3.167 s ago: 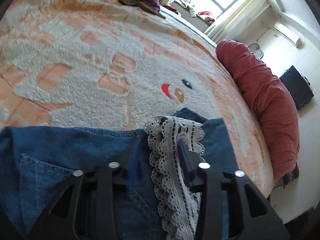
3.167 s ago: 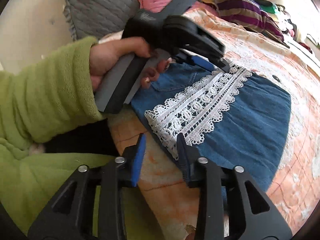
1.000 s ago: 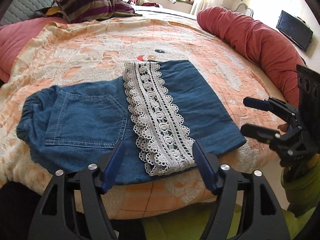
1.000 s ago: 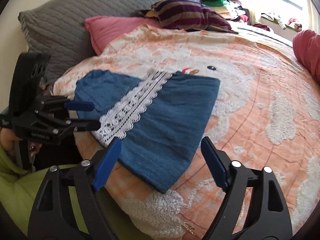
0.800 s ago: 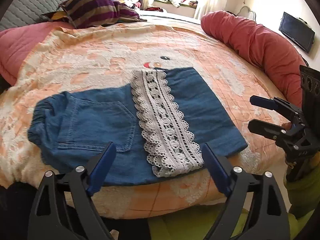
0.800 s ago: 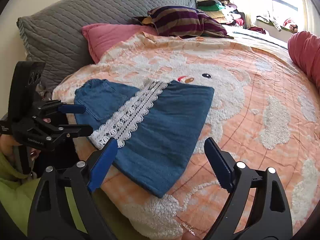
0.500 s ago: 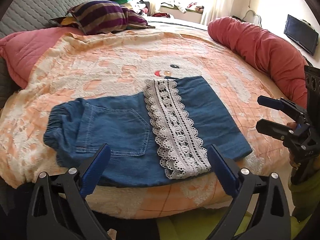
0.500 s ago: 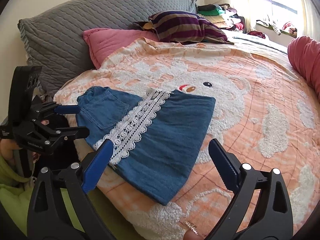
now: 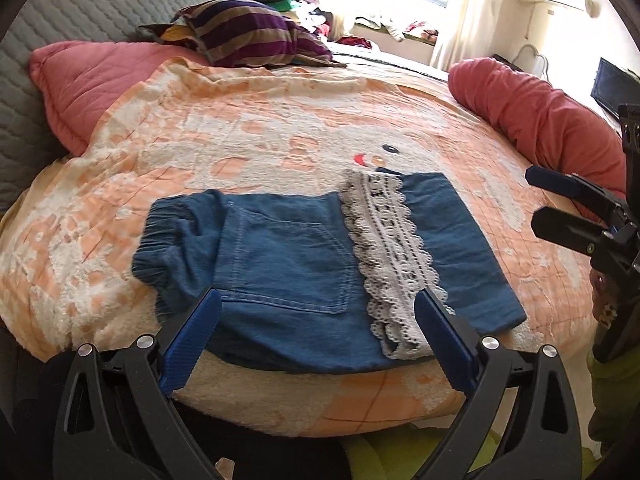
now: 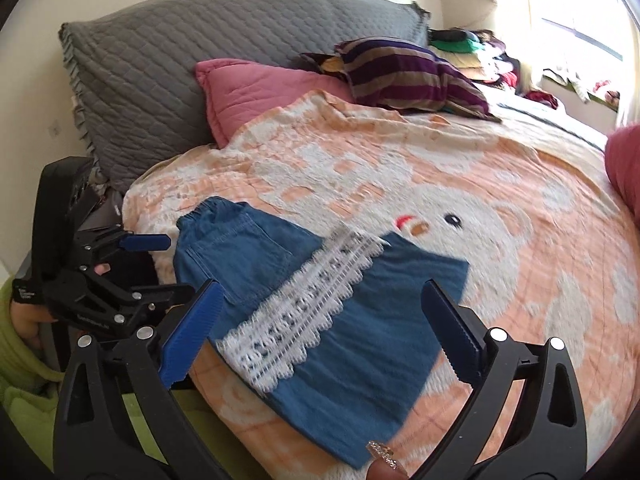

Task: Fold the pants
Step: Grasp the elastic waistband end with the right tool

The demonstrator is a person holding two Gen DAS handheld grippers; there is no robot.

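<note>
The blue denim pants lie folded flat near the front edge of the bed, back pocket up, with a white lace trim across them. They also show in the right wrist view. My left gripper is open and empty, held back from the bed's front edge. It shows in the right wrist view at the left. My right gripper is open and empty, above the pants' right end. It shows in the left wrist view at the right edge.
The bed has an orange and white blanket. A pink pillow, a grey headboard cushion and a striped cushion lie at the back. A red bolster lies along the right side.
Both grippers have let go of the pants, opened wide and pulled back from the bed. The pants stay folded and have not moved in the last second.
</note>
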